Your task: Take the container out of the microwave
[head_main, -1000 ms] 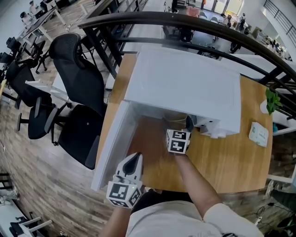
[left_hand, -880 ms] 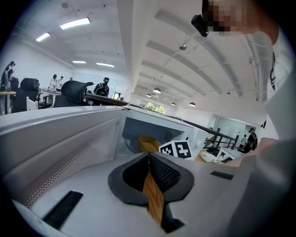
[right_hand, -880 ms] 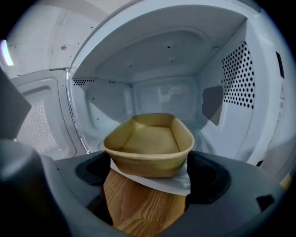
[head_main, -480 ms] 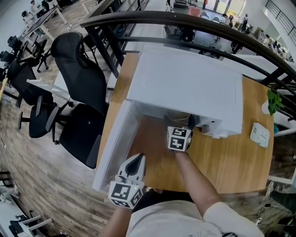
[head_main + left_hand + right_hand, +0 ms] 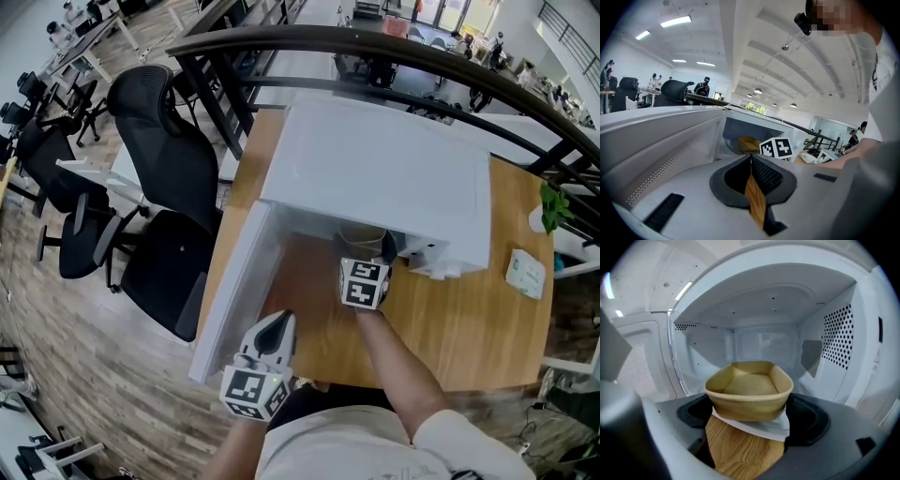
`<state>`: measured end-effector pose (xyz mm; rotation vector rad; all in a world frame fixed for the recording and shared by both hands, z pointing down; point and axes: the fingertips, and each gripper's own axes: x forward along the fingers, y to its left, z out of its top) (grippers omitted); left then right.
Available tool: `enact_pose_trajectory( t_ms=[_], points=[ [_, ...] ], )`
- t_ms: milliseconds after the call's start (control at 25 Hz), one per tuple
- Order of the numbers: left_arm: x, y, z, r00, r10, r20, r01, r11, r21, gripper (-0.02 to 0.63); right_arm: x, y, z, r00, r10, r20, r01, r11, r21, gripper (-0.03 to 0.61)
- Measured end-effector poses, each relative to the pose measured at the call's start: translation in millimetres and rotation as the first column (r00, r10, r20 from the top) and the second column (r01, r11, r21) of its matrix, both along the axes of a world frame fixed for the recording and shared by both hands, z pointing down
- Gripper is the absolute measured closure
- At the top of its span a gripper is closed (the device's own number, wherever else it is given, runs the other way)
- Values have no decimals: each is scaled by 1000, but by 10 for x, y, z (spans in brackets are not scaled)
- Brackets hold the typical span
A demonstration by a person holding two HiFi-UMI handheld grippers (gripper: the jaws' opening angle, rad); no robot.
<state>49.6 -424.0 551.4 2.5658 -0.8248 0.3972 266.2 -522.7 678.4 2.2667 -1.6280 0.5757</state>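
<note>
Since the earlier frames little had moved: the right gripper [image 5: 367,255] had only shifted a bit toward the microwave [image 5: 375,169], and the left gripper [image 5: 274,323] had stayed in its place. The left gripper hung over the near edge of the bench [image 5: 469,323], just beside the outer end of the open door [image 5: 230,291]. Its fingers were pressed together with nothing between them. Further in, the right gripper reached into the mouth of the microwave. Its fingers were spread wide and lay against both sides of the tan container [image 5: 750,390], holding it. The container was empty and stood upright at the front of the cavity. The microwave occupied the far middle of the bench. A small pale packet [image 5: 523,272] lay near the right edge, and a green plant [image 5: 553,206] stood by the far right corner.
</note>
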Motion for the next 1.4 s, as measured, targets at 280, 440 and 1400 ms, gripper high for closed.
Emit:
enact_pose_trajectory(
  t_ms=[280, 440, 1400],
  points=[
    [-34, 103, -69, 1000, 17, -13, -17, 1000, 15, 577, -126, 227, -184, 1000, -24, -6, 25, 999, 47, 81],
    [-67, 182, -138, 999, 36, -27, -35, 999, 33, 577, -193, 399, -305, 999, -25, -20, 26, 997, 74, 81],
    [-842, 1209, -691, 985, 135, -108, -119, 982, 146, 577, -1095, 2298, -1210, 998, -4, -56, 13, 988, 152, 81]
  ],
)
